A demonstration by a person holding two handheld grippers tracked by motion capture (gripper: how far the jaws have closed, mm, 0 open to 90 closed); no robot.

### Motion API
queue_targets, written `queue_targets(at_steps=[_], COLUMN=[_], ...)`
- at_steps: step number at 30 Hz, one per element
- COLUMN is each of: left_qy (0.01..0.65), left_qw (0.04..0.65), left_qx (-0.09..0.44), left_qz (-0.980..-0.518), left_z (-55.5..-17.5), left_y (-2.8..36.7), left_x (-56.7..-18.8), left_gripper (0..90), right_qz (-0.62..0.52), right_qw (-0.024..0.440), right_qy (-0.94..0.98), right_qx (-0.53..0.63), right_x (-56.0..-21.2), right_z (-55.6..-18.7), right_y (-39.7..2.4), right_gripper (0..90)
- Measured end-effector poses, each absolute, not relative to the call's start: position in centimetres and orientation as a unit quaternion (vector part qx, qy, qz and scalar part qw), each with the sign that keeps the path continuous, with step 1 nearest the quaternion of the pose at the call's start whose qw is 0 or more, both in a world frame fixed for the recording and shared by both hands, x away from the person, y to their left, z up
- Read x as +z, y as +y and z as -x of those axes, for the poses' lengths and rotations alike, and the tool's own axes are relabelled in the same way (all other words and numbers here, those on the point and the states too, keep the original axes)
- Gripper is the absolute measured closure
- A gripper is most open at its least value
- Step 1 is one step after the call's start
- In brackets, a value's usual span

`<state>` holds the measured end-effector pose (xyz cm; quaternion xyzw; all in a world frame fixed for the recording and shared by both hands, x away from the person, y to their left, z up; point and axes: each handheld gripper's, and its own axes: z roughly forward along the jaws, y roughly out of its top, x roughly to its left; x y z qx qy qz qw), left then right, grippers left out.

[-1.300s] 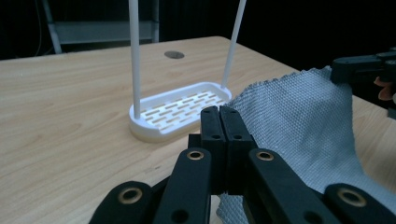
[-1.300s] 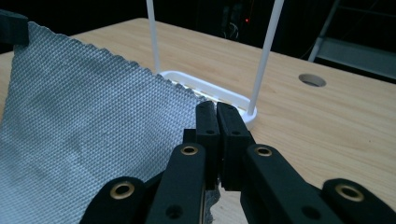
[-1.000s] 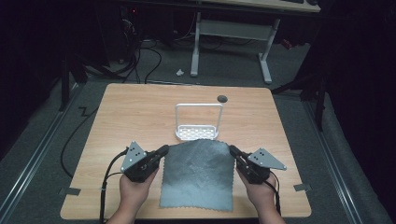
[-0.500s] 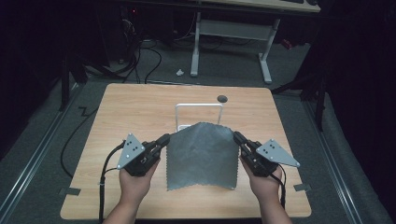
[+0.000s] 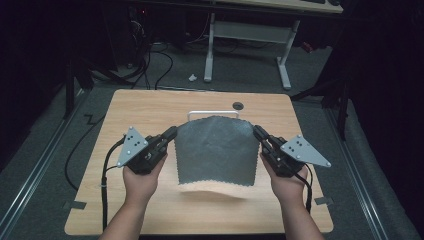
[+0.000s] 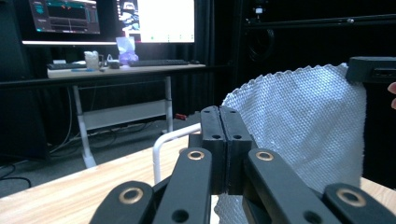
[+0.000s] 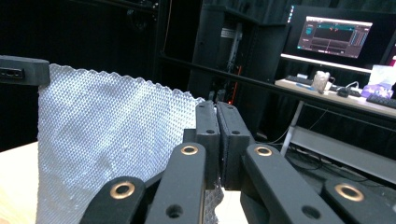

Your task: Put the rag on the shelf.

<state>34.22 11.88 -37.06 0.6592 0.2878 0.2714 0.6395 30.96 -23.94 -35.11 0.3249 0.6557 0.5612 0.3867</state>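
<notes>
- Since a moment ago, both grippers have been rising and carrying the cloth [image 5: 216, 150] up off the table [image 5: 150, 107]; it was lying flat a second back and is now hanging in the air, casting a shadow on the wood under its lower edge.
- Nearest me, two forearms are coming in from the bottom edge, each hand wrapping a gripper body.
- On the left, the left gripper [image 5: 171, 133] is pinching the cloth's upper left corner; in the left gripper view its jaws are standing pressed together with the weave emerging beside them [image 6: 219, 149].
- On the right, the right gripper [image 5: 257, 132] is pinching the upper right corner; in the right gripper view its jaws are likewise closed tight on the fabric [image 7: 215, 144].
- Between them the cloth is hanging stretched, its top edge bowing upward and its scalloped bottom edge curling clear of the table.
- Just behind the cloth, a white rack [image 5: 212, 113] is peeking over its top edge.
- Farther back, a dark round hole [image 5: 238, 105] is sitting near the table's far edge.
- Beyond the table, a desk frame [image 5: 250, 35] is standing on the dark floor, with cables [image 5: 150, 60] trailing at the left.
</notes>
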Motion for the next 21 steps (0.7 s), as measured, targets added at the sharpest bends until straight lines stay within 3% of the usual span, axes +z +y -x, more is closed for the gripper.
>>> queue_targets(at_steps=[21], left_qy=[0.313], left_qw=[0.585], left_qx=[0.314], left_qz=[-0.679], left_z=[-41.1], left_y=[10.6], left_x=[-34.4], left_gripper=[90.0], right_qz=[-0.377], right_qw=[0.384], right_qy=[0.657], right_qx=[0.528], right_x=[-33.7], right_z=[-37.9], right_y=[-24.4], right_gripper=[89.8])
